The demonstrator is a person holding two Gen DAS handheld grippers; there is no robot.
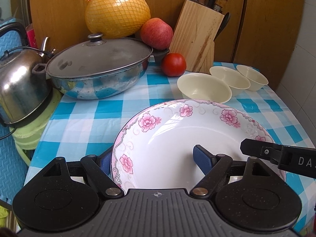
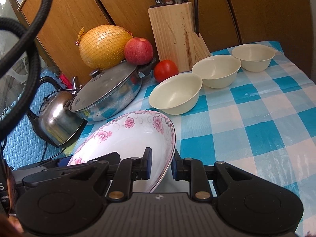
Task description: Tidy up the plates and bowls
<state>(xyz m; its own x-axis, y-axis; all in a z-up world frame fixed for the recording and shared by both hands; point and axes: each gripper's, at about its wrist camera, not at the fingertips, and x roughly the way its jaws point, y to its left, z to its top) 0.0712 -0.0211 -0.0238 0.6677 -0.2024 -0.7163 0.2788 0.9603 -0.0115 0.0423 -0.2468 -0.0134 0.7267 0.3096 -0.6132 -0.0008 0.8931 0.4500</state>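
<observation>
Both grippers hold the plate [image 1: 177, 144] over the cloth [image 1: 83, 118], the left gripper [image 1: 152, 164] spread wide astride its rim, the right gripper [image 2: 161, 165] pinching the opposite edge, which could slip and strike the nearest bowl [image 2: 175, 93].

Both wrist cameras look forward and steeply down along their jaws, close over the bench [image 1: 83, 118]. The left one faces the plate [image 1: 177, 138] head-on; the right sees it from the side. Both share the bowls [image 2: 175, 93], pan [image 1: 98, 67] and knife block [image 2: 173, 29].
</observation>
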